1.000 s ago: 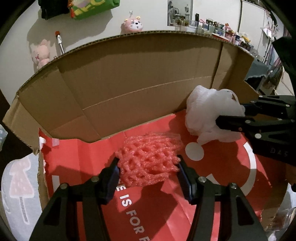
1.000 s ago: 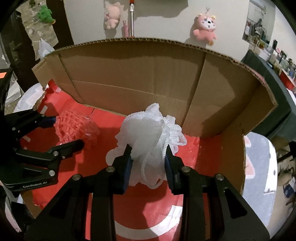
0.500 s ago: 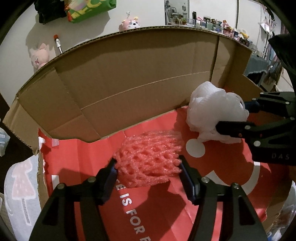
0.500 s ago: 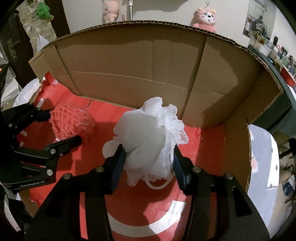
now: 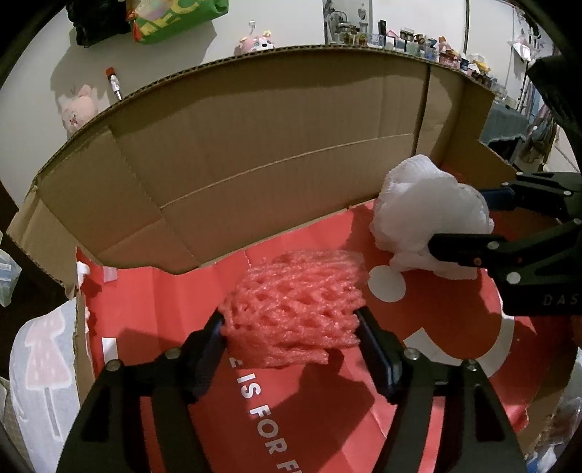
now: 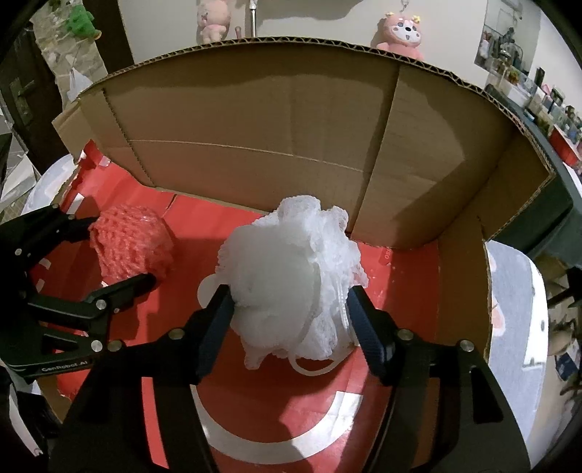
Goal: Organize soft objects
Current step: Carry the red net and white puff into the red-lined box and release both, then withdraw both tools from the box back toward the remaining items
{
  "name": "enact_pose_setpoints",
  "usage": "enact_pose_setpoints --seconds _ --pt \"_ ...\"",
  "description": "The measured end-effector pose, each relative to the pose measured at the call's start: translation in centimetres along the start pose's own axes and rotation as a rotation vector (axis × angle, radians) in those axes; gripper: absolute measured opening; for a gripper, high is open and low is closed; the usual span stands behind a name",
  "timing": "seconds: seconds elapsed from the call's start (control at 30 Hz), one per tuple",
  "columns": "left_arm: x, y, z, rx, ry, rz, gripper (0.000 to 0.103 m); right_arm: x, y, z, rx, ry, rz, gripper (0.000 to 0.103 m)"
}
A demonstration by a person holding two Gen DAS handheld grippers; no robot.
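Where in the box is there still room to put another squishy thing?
Bare red floor lies between the white pouf and the box's right cardboard wall. More lies left of the pink foam net, toward the left wall. The middle is crowded by both soft things and grippers.

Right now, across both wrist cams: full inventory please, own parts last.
foam net: 1, pink-red, on box floor, left, between left fingers
mesh pouf: 1, white, box floor, right, between right fingers
cardboard box: 1, brown walls, red printed floor
plush toys: pink, on wall behind box
shelf clutter: mixed colours, far right
left gripper: 1, black, wide around net
right gripper: 1, black, wide around pouf
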State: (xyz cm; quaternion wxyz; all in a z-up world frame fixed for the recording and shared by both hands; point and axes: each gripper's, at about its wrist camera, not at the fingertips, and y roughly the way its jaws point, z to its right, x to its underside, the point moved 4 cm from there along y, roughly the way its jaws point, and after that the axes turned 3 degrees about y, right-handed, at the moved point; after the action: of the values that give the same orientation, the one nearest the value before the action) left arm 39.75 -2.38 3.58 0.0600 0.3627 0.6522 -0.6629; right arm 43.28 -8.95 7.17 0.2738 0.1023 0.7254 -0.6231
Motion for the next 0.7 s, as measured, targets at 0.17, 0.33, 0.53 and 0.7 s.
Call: enact_pose_setpoints --seconds 0.17,0.33,0.53,0.7 --pt "0.2 -0.9 -0.3 -0.002 -0.007 0.027 0.082 -0.1 -0.8 -0.1 0.012 -0.011 0.017 0.069" --pt "0.4 -2.7 -0.3 0.005 -0.027 0.061 0.088 0.2 -2.2 -0.2 0.017 -0.015 0.040 0.076" --pt "0.5 -6.5 -0.1 0.014 -0.049 0.141 0.095 1.0 -5.4 -0.8 0.012 -0.013 0.086 0.076" --pt "1.2 -10.7 0.4 0.013 -0.066 0.225 0.103 1.9 -9.5 -1.5 -0.001 -0.006 0.146 0.080"
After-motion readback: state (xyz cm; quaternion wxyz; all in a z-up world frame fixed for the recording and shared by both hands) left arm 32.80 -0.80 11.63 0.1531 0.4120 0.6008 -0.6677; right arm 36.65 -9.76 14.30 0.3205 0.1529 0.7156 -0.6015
